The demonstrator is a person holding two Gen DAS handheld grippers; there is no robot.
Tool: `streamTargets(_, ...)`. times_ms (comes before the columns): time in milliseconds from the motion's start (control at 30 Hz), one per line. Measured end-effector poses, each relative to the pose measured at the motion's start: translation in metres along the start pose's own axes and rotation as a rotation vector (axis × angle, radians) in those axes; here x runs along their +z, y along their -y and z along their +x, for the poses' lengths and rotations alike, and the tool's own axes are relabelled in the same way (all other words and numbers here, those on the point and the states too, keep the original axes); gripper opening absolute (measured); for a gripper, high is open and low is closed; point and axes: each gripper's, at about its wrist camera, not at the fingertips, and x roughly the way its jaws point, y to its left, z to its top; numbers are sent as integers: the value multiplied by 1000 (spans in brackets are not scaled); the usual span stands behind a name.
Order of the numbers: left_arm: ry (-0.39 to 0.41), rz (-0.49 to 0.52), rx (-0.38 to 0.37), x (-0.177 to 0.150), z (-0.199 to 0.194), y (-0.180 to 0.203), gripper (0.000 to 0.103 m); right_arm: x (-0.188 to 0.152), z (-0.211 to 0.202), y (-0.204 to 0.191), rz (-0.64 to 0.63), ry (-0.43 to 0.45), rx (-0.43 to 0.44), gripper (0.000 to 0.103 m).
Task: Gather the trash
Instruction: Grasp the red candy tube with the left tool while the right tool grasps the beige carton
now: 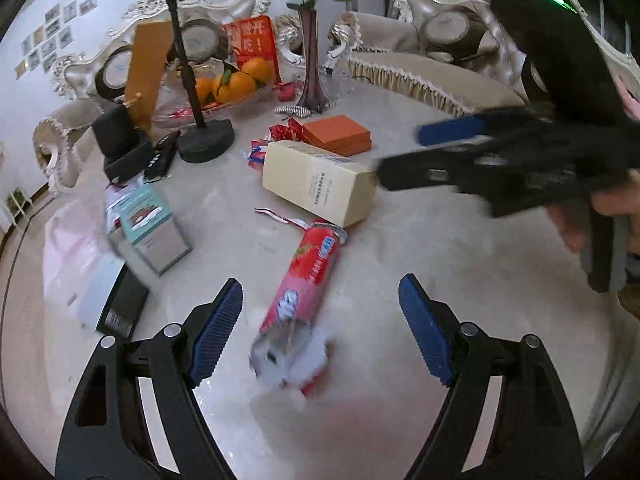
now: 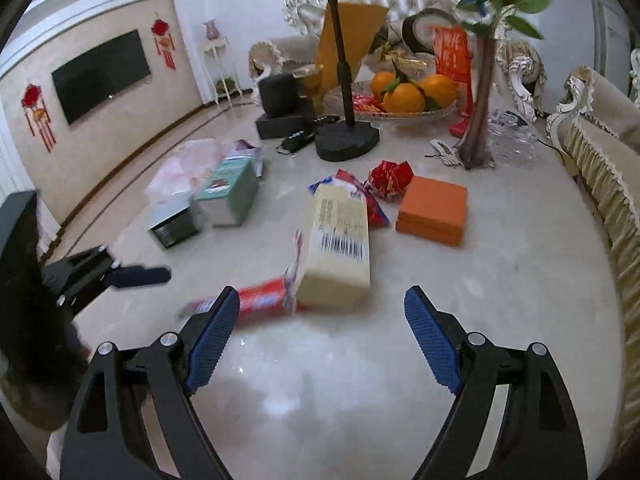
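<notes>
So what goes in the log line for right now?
left tongs: open, empty | right tongs: open, empty | red wrapper: on table, beside cream box | trash: uncollected

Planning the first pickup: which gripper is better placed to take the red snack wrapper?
Left, probably. The red snack wrapper lies right between the open left gripper fingers in its view. From the right gripper, also open and empty, it sits off to the left, partly behind the cream box.

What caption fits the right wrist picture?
Open right gripper above a table littered with a cream box, red wrapper and orange box.
</notes>
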Motion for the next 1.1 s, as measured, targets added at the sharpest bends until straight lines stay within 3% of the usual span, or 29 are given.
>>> streamTargets(200, -36, 33, -25, 9, 31, -9, 79, 18, 50, 5, 23, -60, 15, 80)
streamTargets(500, -85, 53, -66, 14, 57, -12, 79, 20, 75, 11, -6, -112, 27, 79)
streamTargets(533, -90, 57, -65, 13, 58, -12, 79, 20, 77, 12, 0, -119, 28, 78)
streamTargets(600, -102, 46, -74, 12, 61, -13, 78, 20, 78, 16, 22, -131, 41, 61)
streamTargets(633, -111, 32, -95, 12, 62, -14, 73, 19, 79, 19, 36, -141, 54, 48)
streamTargets(733, -129, 35, -93, 9, 63, -12, 45, 16, 74, 21, 31, -146, 35, 46)
streamTargets(833, -135, 8, -82, 10, 61, -17, 28, 12, 64, 26, 69, -123, 41, 46)
streamTargets(933, -138, -11, -16, 7, 59, -17, 26, 10, 49, 28, 87, -97, 55, 46)
streamTargets(1100, -95, -30, -10, -1, 32, -7, 26, 1, 14, 27, 92, -57, 33, 46)
